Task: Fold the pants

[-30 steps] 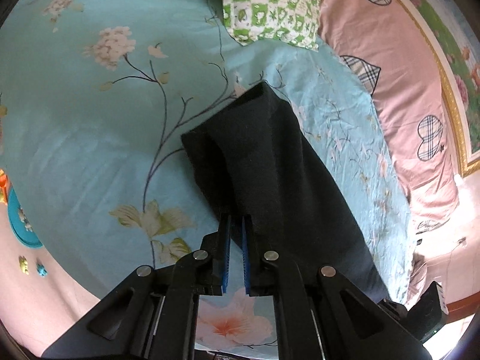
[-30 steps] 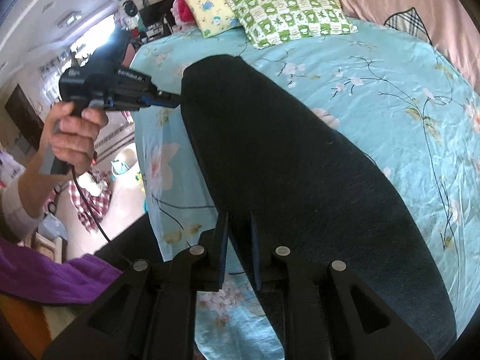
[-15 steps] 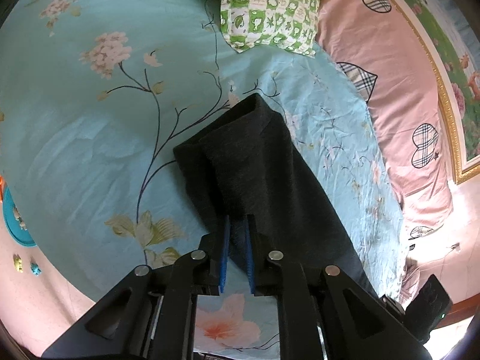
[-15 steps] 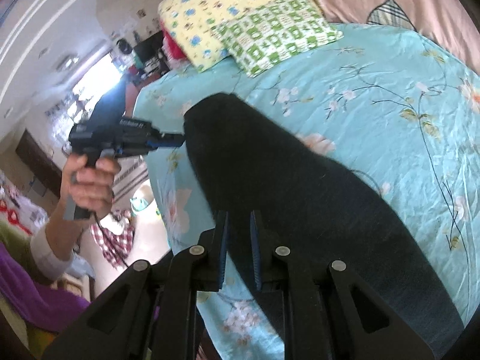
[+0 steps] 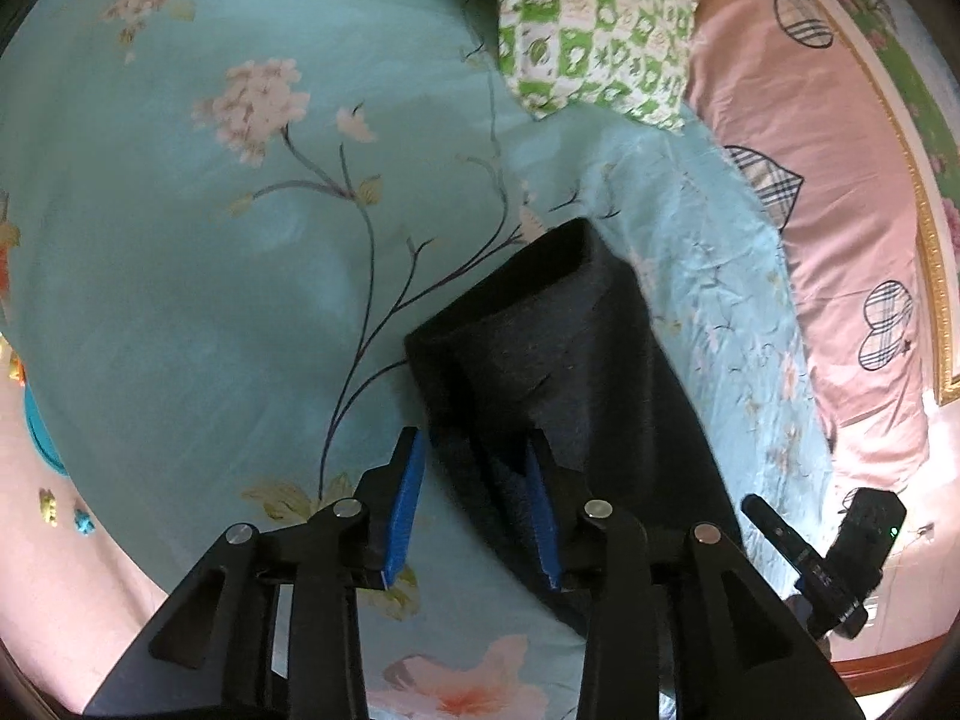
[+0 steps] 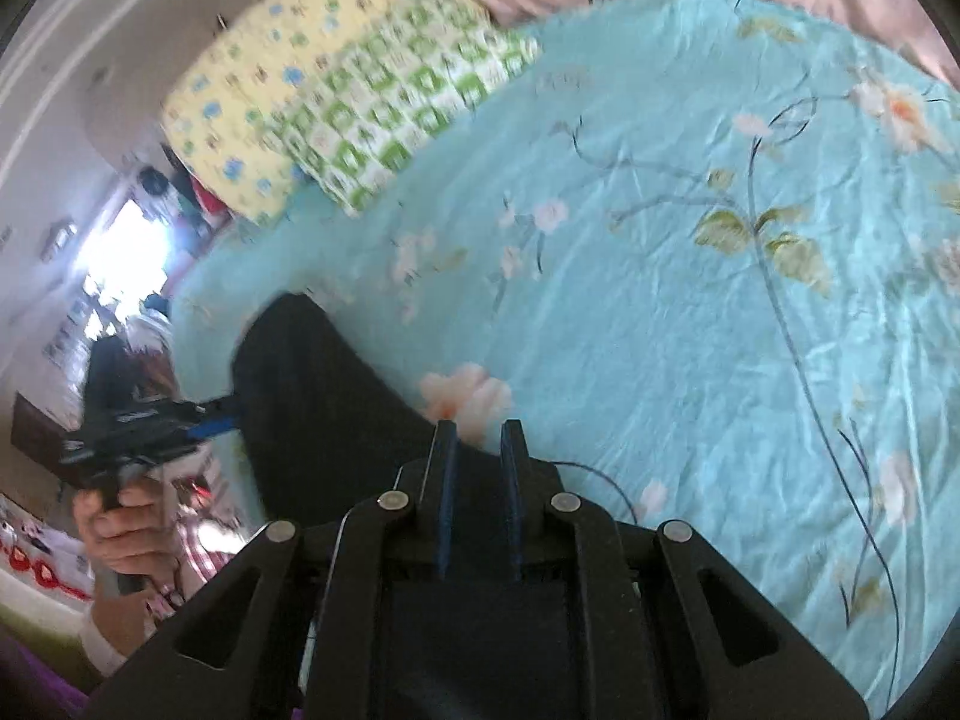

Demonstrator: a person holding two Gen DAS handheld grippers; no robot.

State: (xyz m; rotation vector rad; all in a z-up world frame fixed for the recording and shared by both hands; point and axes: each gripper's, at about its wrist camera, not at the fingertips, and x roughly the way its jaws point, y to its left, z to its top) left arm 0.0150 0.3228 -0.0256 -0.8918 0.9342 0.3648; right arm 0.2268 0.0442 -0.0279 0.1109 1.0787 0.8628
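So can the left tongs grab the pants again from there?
Probably yes. The left tongs hang open right over the pants' near edge, the cloth lies between the fingers, and nothing blocks them.

Left gripper (image 5: 474, 480): blue-padded jaws spread wide — nothing pinched between them
Right gripper (image 6: 477, 450): jaws parted by a narrow gap — tilted low
Left hand (image 6: 123, 531): wrapped round its handle

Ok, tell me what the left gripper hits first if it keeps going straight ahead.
Most likely the dark pants: the open left gripper points along the folded cloth lying on the floral bedsheet. Depth is unclear; it may already touch.
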